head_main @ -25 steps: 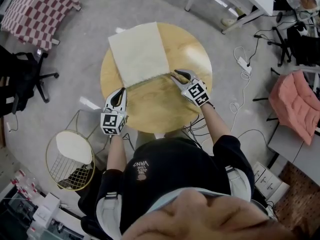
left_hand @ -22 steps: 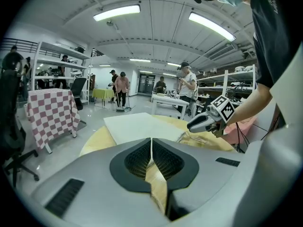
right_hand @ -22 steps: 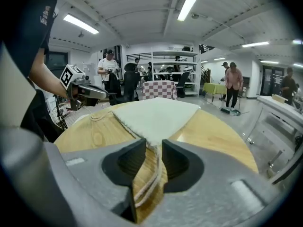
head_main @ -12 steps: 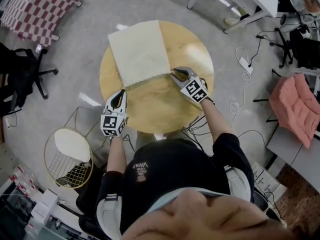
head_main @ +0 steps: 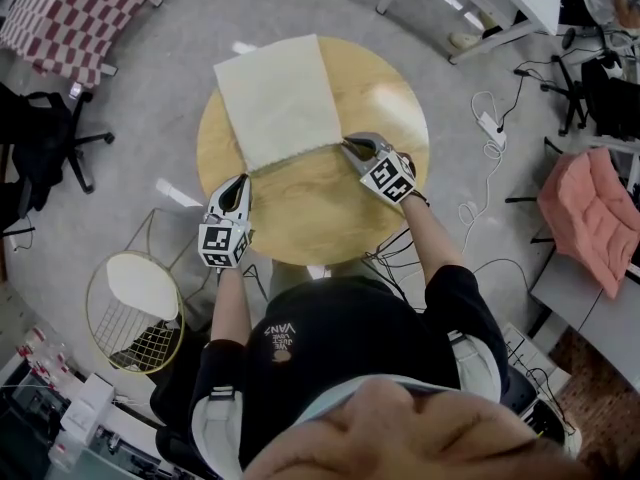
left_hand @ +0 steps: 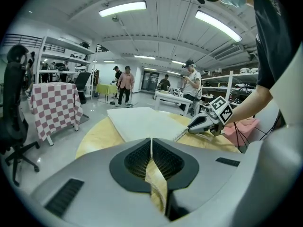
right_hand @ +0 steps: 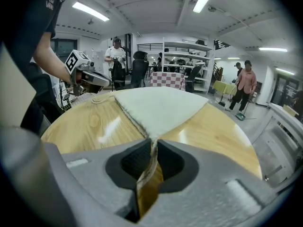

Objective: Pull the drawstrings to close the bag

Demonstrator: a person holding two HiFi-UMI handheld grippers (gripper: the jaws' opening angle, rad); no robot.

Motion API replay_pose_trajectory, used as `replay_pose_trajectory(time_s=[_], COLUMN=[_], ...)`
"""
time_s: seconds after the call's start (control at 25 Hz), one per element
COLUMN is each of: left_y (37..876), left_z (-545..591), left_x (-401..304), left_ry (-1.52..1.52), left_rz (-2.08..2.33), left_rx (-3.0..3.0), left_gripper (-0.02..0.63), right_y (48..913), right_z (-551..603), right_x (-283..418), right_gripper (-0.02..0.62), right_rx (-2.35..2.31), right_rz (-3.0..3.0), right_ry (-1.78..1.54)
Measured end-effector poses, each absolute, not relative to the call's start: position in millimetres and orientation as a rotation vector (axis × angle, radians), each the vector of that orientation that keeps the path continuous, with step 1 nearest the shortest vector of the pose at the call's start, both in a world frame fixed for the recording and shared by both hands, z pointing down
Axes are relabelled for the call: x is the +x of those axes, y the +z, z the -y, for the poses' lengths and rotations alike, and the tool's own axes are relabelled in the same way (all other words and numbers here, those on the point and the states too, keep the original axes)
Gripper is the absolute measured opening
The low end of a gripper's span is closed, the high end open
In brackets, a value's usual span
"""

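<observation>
A flat cream fabric bag [head_main: 278,93] lies on the round wooden table [head_main: 320,208], its mouth edge toward me. My right gripper [head_main: 347,145] sits at the bag's near right corner, and its jaws are closing on that corner's tip [right_hand: 152,137]. The right gripper view shows the fabric running into the narrow slit of the right gripper [right_hand: 154,145]. My left gripper [head_main: 238,181] is shut at the table's near left edge, just short of the bag's near left corner. A drawstring loop [right_hand: 99,98] lies under it; I cannot see whether it is pinched.
A gold wire basket [head_main: 135,313] stands on the floor at my left. A black office chair [head_main: 50,148] and a checked cloth [head_main: 70,18] are further left. White cables [head_main: 480,168] trail on the floor at right, near a pink cushion [head_main: 590,208].
The right gripper's jaws have drawn together at the bag's near right corner. Both grippers stay about where they were.
</observation>
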State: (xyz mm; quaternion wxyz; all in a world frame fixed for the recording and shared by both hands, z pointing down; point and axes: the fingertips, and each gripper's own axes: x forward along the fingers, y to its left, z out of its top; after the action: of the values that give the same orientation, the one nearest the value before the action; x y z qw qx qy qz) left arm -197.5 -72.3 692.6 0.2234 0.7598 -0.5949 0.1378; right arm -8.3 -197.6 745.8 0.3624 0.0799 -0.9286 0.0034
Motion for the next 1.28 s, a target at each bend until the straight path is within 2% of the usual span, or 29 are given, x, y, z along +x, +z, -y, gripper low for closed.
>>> replay_pose_trajectory(time_s=[0.24, 0.48, 0.84, 0.96, 1.28], left_y=[699.2, 704.7, 716.3, 724.4, 739.2], left_z=[71.8, 72.3, 74.4, 76.5, 71.9], left_x=[-199.5, -199.2, -198.0, -196.4, -203.7], left_ry=[0.37, 0.368, 0.409, 0.429, 0.555], left_rz=[1.635, 1.631, 1.632, 1.603, 1.577], left_rx=[2.079, 2.067, 2.05, 2.056, 2.052], left_gripper=[0.003, 0.003, 0.014, 0.098, 0.101], right_y=[749.6, 748.7, 738.8, 739.8, 739.2], right_z=[199.5, 200.8, 196.5, 196.5, 194.1], right_x=[-7.0, -7.1, -1.6, -0.6, -7.0], right_gripper=[0.042, 0.011, 0.006, 0.006, 0.006], right_rx=[0.187, 0.198, 0.249, 0.267, 0.283], right_rz=[2.382, 2.385, 2.455, 2.447, 2.445], right_ry=[-0.005, -0.009, 0.106, 0.114, 0.112])
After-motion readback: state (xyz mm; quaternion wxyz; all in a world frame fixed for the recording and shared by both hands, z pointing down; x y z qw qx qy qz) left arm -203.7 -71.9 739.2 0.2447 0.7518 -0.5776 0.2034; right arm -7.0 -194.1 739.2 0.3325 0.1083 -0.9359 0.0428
